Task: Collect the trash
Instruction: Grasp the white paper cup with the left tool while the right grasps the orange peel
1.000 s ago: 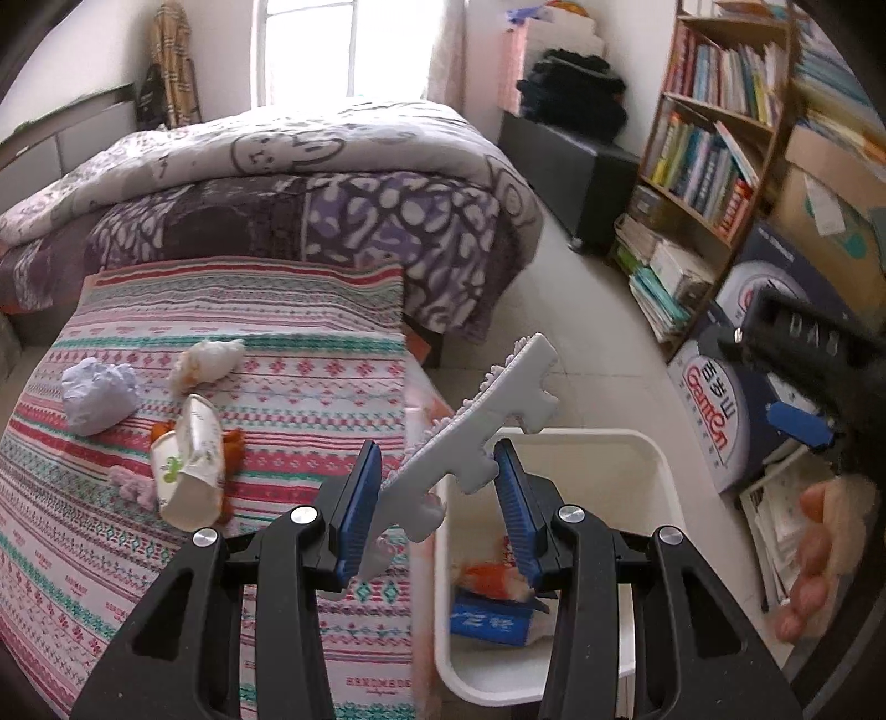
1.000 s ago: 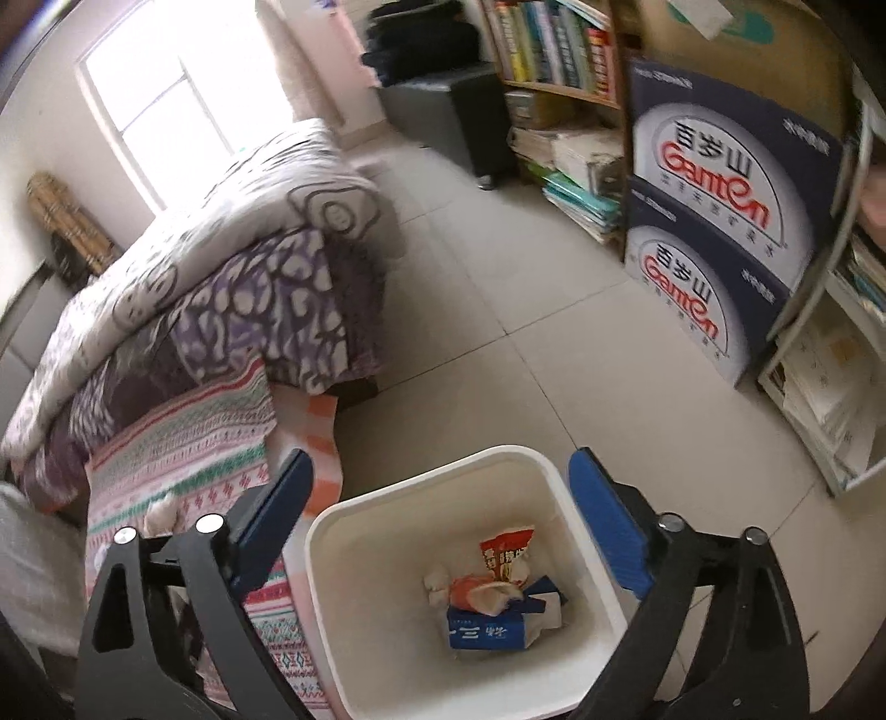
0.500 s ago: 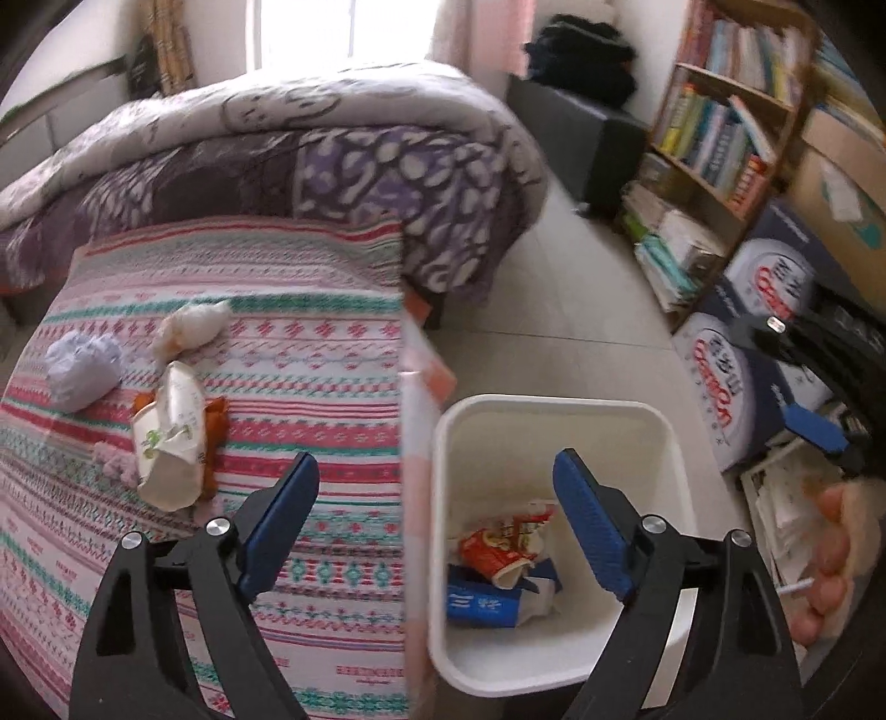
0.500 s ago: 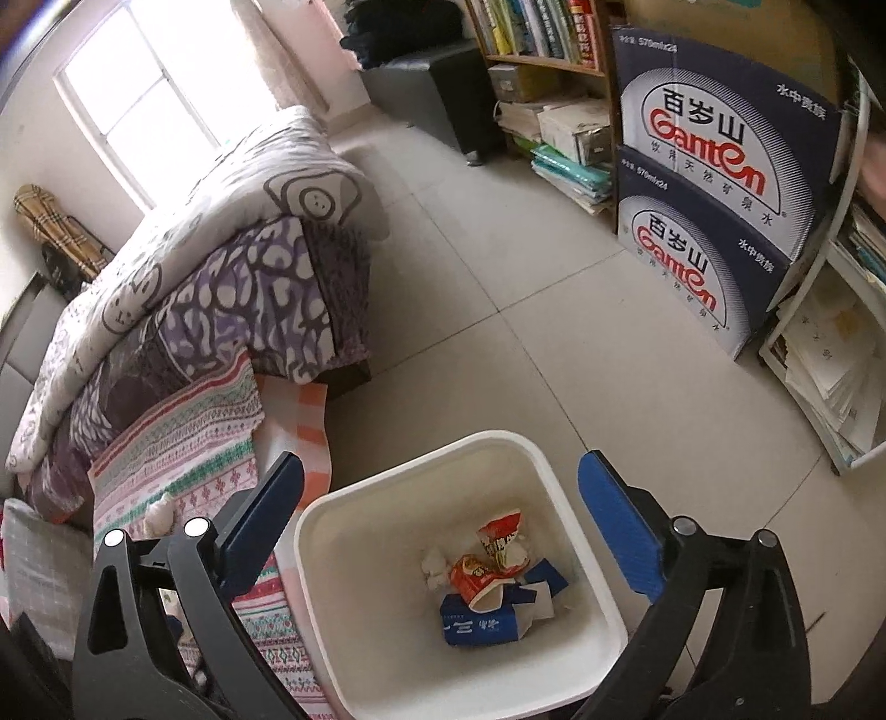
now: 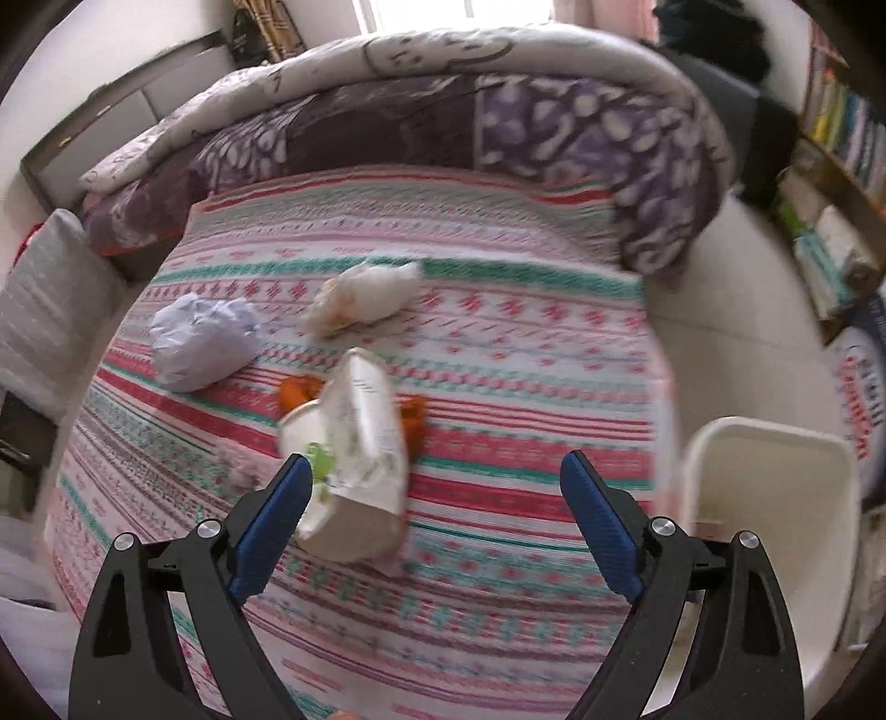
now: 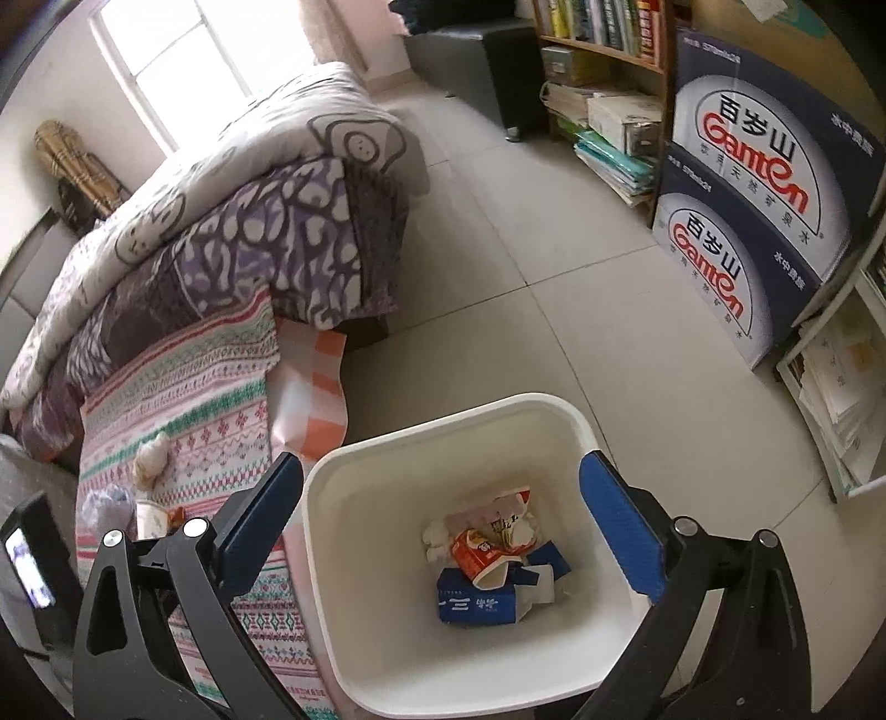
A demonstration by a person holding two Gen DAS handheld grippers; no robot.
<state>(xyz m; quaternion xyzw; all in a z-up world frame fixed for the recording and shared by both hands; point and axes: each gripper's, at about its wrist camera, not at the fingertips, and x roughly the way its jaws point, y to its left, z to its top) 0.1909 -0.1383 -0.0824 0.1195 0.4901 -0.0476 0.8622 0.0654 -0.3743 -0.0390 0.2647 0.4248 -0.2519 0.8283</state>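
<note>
Your left wrist camera looks steeply down along its fingers at the striped bed cover (image 5: 498,387), close above it, with the white bin (image 5: 775,498) at the right edge. Your right wrist camera also tilts steeply down, directly over the same white bin (image 6: 354,498), facing across the tiled floor (image 6: 554,249) toward the bookshelf (image 6: 598,44). Both views share the bin, the striped cover (image 6: 183,399) and the purple quilt (image 5: 581,138) behind it.

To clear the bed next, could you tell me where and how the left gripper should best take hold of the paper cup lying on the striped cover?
Probably across the paper cup mid-body, from above: it lies on its side, with its crumpled wrapper on top, beside the open left gripper.
</note>
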